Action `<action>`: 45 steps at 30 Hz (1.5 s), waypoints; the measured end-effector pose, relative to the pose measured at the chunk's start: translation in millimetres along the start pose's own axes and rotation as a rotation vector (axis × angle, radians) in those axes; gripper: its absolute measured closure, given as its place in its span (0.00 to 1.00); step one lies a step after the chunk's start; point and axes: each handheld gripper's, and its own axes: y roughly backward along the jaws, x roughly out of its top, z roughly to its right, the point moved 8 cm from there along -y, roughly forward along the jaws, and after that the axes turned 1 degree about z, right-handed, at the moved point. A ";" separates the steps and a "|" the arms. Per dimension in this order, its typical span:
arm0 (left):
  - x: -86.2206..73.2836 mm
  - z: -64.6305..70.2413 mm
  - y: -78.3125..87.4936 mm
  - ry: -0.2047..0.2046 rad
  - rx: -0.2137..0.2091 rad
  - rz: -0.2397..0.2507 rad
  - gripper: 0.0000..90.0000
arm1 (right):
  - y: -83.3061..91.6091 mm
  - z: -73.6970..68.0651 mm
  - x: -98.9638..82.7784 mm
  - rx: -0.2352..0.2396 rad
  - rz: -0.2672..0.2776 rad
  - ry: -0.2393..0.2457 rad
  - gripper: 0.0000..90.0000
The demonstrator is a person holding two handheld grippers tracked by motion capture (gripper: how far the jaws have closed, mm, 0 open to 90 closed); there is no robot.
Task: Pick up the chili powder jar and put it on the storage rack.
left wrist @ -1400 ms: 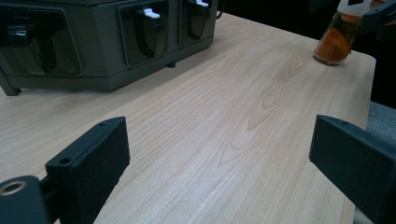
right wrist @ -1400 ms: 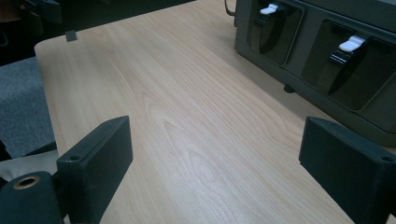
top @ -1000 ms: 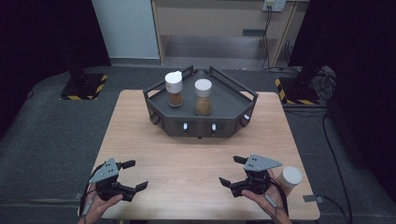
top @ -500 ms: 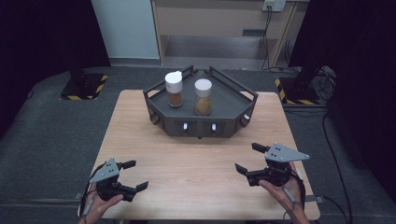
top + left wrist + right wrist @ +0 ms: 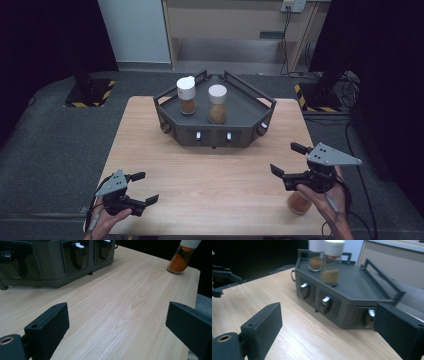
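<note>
A dark grey rack stands at the table's far middle and carries two white-lidded spice jars, one on the left and one on the right. A third jar of orange spice stands near the front right edge, partly under the person's right hand. My right gripper hovers open above the table with nothing between its jaws, and in the right gripper view it faces the rack. At the front left, my left gripper rests low and open, also empty. The left gripper view shows the orange jar far across the table.
The rack's front has small latched drawers. The wooden table lies bare between the grippers. Dark floor mats, cables and black stands surround the table. My left gripper appears at the far left of the right gripper view.
The right gripper has risen and shifted to the right, so it now hangs over the orange jar and hides its lid. The left gripper has not moved.
</note>
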 end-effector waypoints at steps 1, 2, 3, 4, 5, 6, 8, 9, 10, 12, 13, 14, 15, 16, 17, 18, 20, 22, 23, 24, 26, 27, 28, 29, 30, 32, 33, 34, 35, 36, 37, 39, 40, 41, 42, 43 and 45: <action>0.0 0.0 0.0 0.000 0.000 0.000 0.04 | 3.0 2.1 1.1 -0.004 -0.002 -0.005 0.10; 0.0 -0.1 -0.1 0.000 0.000 0.000 0.04 | 6.1 4.2 1.8 -0.010 -0.001 -0.011 0.10; 0.0 -0.1 -0.1 0.000 0.001 0.000 0.04 | 9.2 6.1 2.3 -0.017 0.000 -0.016 0.10; 0.0 0.0 -0.2 0.000 0.001 -0.001 0.04 | 12.0 7.9 2.7 -0.023 -0.001 -0.022 0.10; 0.1 0.0 -0.2 0.000 0.001 -0.002 0.04 | 14.6 9.6 3.2 -0.031 -0.004 -0.026 0.10; 0.1 0.1 -0.2 -0.001 0.000 -0.002 0.04 | 16.8 11.6 3.5 -0.036 -0.010 -0.029 0.09; 0.2 0.2 -0.3 -0.002 0.000 -0.004 0.04 | 21.0 15.2 3.2 -0.048 -0.023 -0.039 0.09; 0.2 0.2 -0.3 -0.001 0.000 -0.005 0.04 | 22.7 16.3 2.7 -0.053 -0.028 -0.043 0.09; 0.2 0.2 -0.4 -0.001 0.000 -0.005 0.04 | 24.3 17.2 2.5 -0.058 -0.036 -0.042 0.09; 0.2 0.1 -0.5 -0.001 0.001 -0.006 0.04 | 27.8 18.6 1.4 -0.074 -0.046 -0.039 0.09; 0.2 0.2 -0.5 -0.001 0.001 -0.006 0.04 | 29.9 19.5 0.4 -0.078 -0.046 -0.043 0.09; 0.2 0.3 -0.5 -0.002 0.001 -0.006 0.04 | 31.3 20.0 -0.3 -0.081 -0.047 -0.046 0.09; 0.3 0.3 -0.5 -0.002 0.001 -0.007 0.04 | 33.1 20.5 -1.4 -0.087 -0.051 -0.048 0.09; 0.3 0.3 -0.6 -0.002 0.001 -0.007 0.04 | 34.6 21.3 -2.9 -0.092 -0.053 -0.049 0.09; 0.3 0.3 -0.7 -0.001 0.001 -0.007 0.04 | 36.1 22.2 -4.4 -0.095 -0.058 -0.054 0.09; 0.3 0.3 -0.8 -0.001 0.001 -0.008 0.04 | 37.3 23.1 -6.2 -0.098 -0.064 -0.060 0.09; 0.3 0.4 -0.8 -0.002 0.001 -0.008 0.04 | 39.7 24.7 -11.1 -0.108 -0.075 -0.070 0.09; 0.3 0.4 -0.8 -0.002 0.001 -0.009 0.04 | 41.9 25.5 -15.8 -0.118 -0.084 -0.074 0.09; 0.3 0.3 -0.8 -0.001 0.001 -0.009 0.04 | 42.8 25.9 -17.4 -0.121 -0.087 -0.078 0.09; 0.3 0.3 -0.9 -0.002 0.001 -0.009 0.04 | 43.8 26.7 -19.7 -0.124 -0.090 -0.083 0.09; 0.4 0.4 -1.2 -0.003 0.001 -0.011 0.04 | 45.7 27.8 -23.6 -0.125 -0.100 -0.091 0.09; 0.4 0.5 -1.2 -0.003 0.001 -0.012 0.04 | 46.5 27.5 -25.7 -0.130 -0.108 -0.092 0.09; 0.4 0.7 -1.2 -0.003 0.001 -0.012 0.04 | 47.4 27.3 -29.0 -0.138 -0.119 -0.091 0.09; 0.5 0.8 -1.2 -0.004 0.000 -0.012 0.04 | 47.9 27.2 -31.2 -0.141 -0.123 -0.096 0.09; 0.5 0.8 -1.1 -0.003 0.000 -0.012 0.04 | 48.3 27.7 -33.4 -0.140 -0.127 -0.103 0.09; 0.4 0.7 -1.3 -0.003 0.000 -0.013 0.04 | 48.6 28.0 -35.6 -0.141 -0.132 -0.106 0.09; 0.4 0.7 -1.4 -0.003 0.000 -0.014 0.04 | 49.5 28.4 -39.7 -0.145 -0.138 -0.114 0.09; 0.4 0.8 -1.4 -0.003 0.000 -0.014 0.04 | 50.0 28.7 -41.6 -0.147 -0.139 -0.118 0.09; 0.5 0.9 -1.4 -0.004 0.000 -0.015 0.04 | 50.0 28.7 -41.6 -0.147 -0.139 -0.118 0.09; 0.6 0.9 -1.5 -0.004 0.000 -0.015 0.04 | 50.3 28.8 -43.6 -0.150 -0.142 -0.120 0.09; 0.5 0.9 -1.6 -0.003 0.000 -0.015 0.04 | 50.3 29.0 -45.6 -0.153 -0.146 -0.122 0.09; 0.6 1.2 -2.0 -0.004 -0.002 -0.017 0.04 | 49.2 29.4 -51.3 -0.156 -0.160 -0.130 0.09; 0.6 1.2 -2.0 -0.004 -0.002 -0.017 0.04 | 48.7 29.2 -53.1 -0.159 -0.165 -0.130 0.09; 0.6 1.3 -2.1 -0.005 -0.003 -0.017 0.04 | 48.4 29.2 -54.5 -0.159 -0.167 -0.133 0.09; 0.6 1.4 -2.3 -0.004 -0.003 -0.017 0.04 | 47.7 29.2 -56.7 -0.157 -0.171 -0.137 0.09; 0.6 1.4 -2.3 -0.004 -0.003 -0.017 0.04 | 47.7 29.2 -56.7 -0.157 -0.171 -0.137 0.09; 0.5 1.3 -2.5 -0.005 -0.004 -0.019 0.04 | 46.0 28.2 -59.6 -0.163 -0.182 -0.133 0.09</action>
